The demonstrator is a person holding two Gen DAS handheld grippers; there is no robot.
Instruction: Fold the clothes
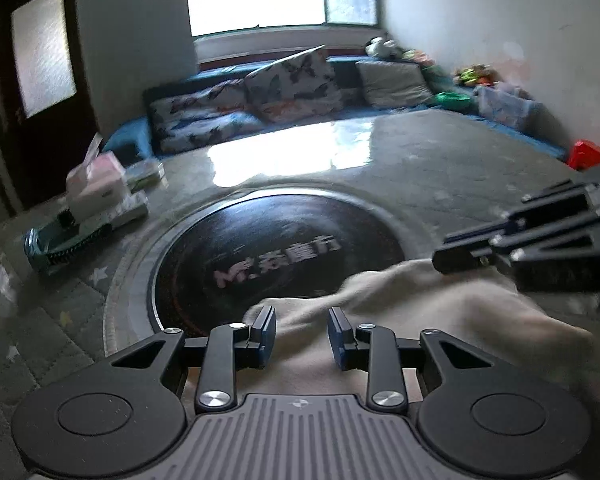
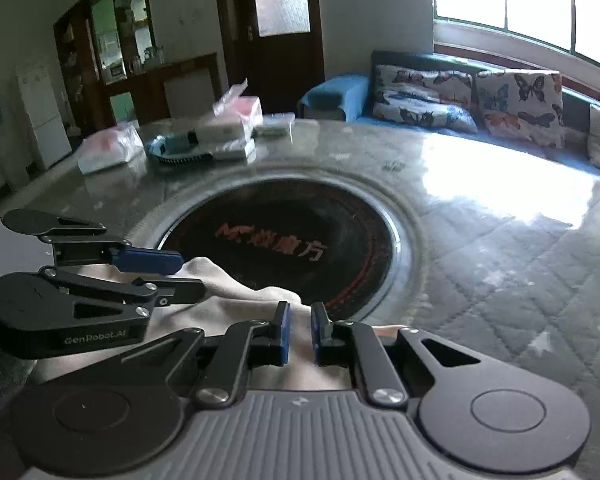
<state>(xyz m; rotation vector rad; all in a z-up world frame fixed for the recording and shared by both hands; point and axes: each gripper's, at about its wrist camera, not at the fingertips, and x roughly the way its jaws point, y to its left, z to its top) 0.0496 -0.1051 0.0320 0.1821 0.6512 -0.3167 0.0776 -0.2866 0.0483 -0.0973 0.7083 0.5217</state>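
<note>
A beige garment point(image 1: 440, 320) lies bunched on the round table, its far edge over the black centre disc point(image 1: 276, 256). My left gripper point(image 1: 302, 332) is open just above the garment's near part, with cloth showing between its blue pads. My right gripper point(image 2: 300, 330) is also open, narrowly, above the same garment point(image 2: 236, 304). Each gripper shows in the other's view: the right one at the right edge point(image 1: 460, 252), the left one at the left point(image 2: 180, 276). Neither holds cloth.
The table has a grey quilted cover point(image 2: 500, 264) under glass. Boxes and packets point(image 2: 228, 128) and a white bag point(image 2: 108, 148) sit at its far left. A sofa with butterfly cushions point(image 2: 476, 100) and toys point(image 1: 472, 76) stand beyond the table.
</note>
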